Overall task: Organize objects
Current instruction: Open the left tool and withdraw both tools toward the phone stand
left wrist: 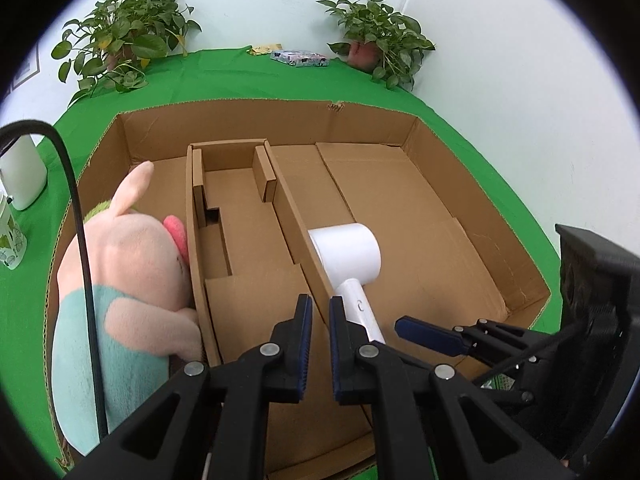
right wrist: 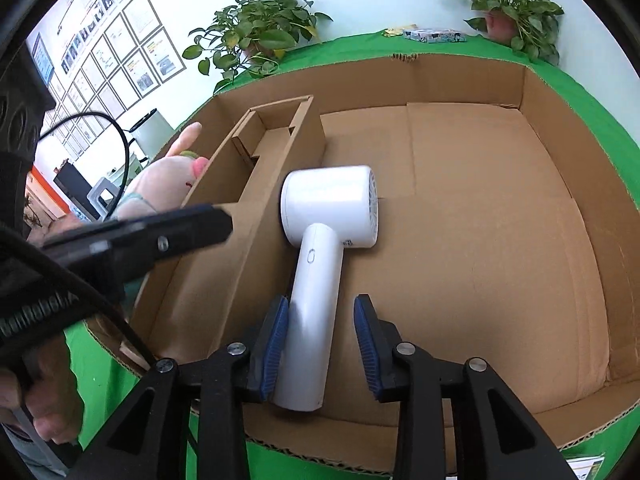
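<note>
A white hair dryer lies on the floor of a large open cardboard box, head against the cardboard divider insert. My right gripper stands open around the dryer's handle; the left pad touches it and the right pad is clear of it. My left gripper is shut and empty, hovering over the insert's near end, just left of the handle. A pink and teal plush toy lies in the box's left compartment. In the right wrist view the left gripper shows as a blurred dark bar.
The box sits on a green cloth. Two potted plants stand at the back wall with a patterned packet between them. A white container stands left of the box. A black cable hangs across the plush toy.
</note>
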